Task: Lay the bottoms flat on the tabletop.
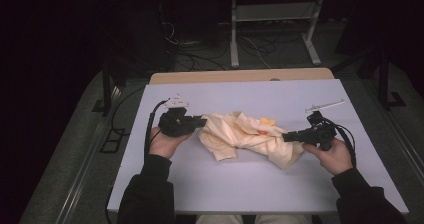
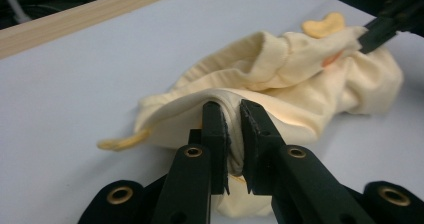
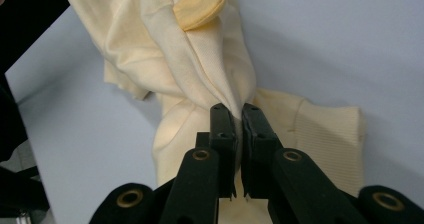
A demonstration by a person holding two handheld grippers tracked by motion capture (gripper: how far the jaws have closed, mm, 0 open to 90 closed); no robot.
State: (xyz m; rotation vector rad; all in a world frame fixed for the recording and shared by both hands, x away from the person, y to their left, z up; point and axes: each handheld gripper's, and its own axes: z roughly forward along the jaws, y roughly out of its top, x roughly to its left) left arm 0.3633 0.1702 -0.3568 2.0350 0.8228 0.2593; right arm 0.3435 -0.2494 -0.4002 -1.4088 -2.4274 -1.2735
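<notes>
1. Garment: a pale yellow piece of cloth, crumpled, lying near the middle of the white table between the two hands; it carries small orange-yellow patches near its upper edge.
2. Left gripper: held in the person's left hand at the cloth's left end. In the left gripper view its two black jaws stand close together with a fold of the garment pinched between the pads; the fabric rises from the table toward the jaws.
3. Right gripper: held in the person's right hand at the cloth's right side. In the right gripper view the jaws are nearly touching and clamp a gathered ridge of the garment; a ribbed cuff or hem lies flat on the table just beside them.
4. Cables: a black cable trails from each gripper back toward the person's forearms.
5. Thin pale object: lies on the table beyond the right gripper, well apart from the cloth; it is too small to identify, possibly a strip or rod.
6. Table edge: a wooden border runs along the far side of the white surface; a metal frame and loose wires sit on the dark floor behind it.
</notes>
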